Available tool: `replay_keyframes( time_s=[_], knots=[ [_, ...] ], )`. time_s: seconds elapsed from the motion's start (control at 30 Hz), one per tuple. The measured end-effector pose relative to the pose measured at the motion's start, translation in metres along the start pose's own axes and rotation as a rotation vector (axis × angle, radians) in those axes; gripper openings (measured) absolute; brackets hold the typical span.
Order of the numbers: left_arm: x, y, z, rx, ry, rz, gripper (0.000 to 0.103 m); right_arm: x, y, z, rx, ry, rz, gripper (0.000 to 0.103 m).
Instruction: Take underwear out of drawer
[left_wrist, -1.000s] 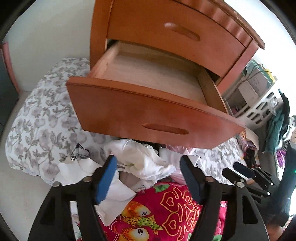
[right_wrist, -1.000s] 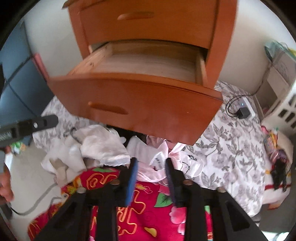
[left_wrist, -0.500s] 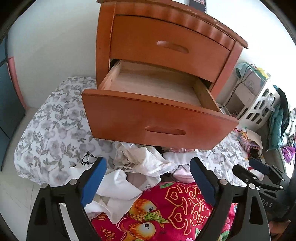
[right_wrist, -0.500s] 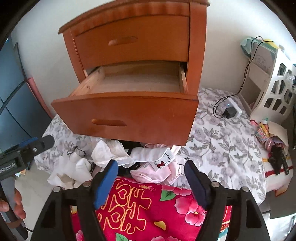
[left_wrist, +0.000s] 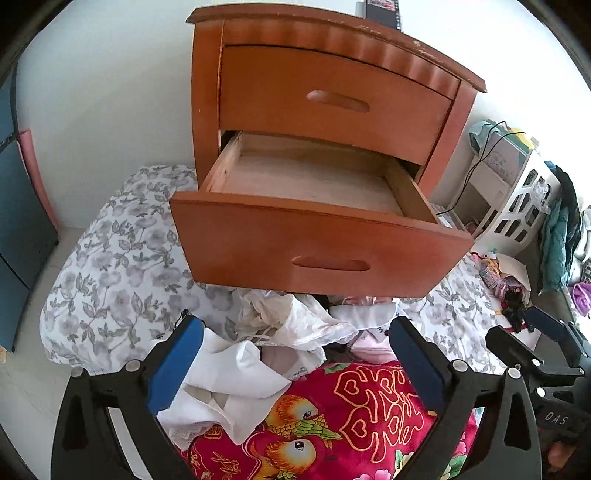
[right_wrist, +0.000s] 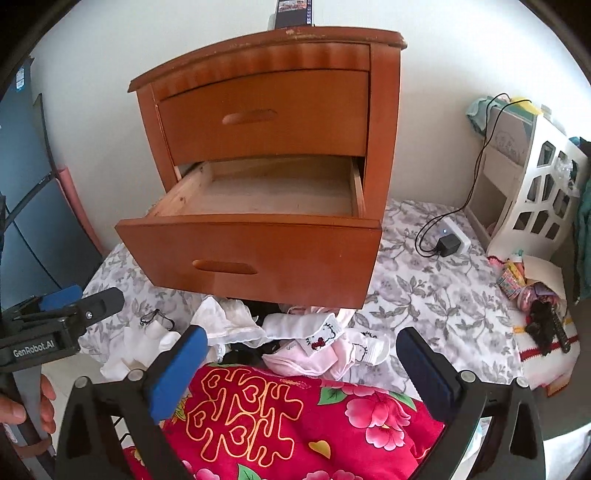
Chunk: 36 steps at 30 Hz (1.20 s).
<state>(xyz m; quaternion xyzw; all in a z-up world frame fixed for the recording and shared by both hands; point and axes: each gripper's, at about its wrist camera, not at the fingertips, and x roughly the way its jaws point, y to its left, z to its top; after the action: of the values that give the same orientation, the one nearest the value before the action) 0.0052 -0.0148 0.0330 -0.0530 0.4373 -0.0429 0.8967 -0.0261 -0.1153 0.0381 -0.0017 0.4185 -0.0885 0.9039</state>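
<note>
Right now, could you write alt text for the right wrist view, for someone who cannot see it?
An orange-brown wooden nightstand has its lower drawer pulled out and bare inside. Below it, a heap of white and pink underwear lies on a grey floral sheet beside a red flowered blanket. The right claw is opening over the heap, gripping nothing.
</note>
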Motion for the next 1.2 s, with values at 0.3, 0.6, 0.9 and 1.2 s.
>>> replay_keyframes(
  time_s=[0.3,0.6,0.9,1.2],
  knots=[
    [-0.006,-0.002,0.004,0.019,-0.012,0.051,0.101,-0.007,0.001,0.003,0.016,-0.014,-0.012,0.103],
    [-0.014,0.004,0.007,0.0,-0.043,0.066,0.101,-0.008,0.002,0.005,0.03,-0.016,-0.019,0.103],
    [-0.017,-0.001,0.007,0.023,-0.06,0.029,0.101,-0.013,0.004,0.009,0.027,-0.043,-0.031,0.103],
    [-0.022,-0.002,0.008,0.026,-0.069,0.025,0.101,-0.02,0.007,0.009,0.021,-0.064,-0.045,0.103]
  ],
)
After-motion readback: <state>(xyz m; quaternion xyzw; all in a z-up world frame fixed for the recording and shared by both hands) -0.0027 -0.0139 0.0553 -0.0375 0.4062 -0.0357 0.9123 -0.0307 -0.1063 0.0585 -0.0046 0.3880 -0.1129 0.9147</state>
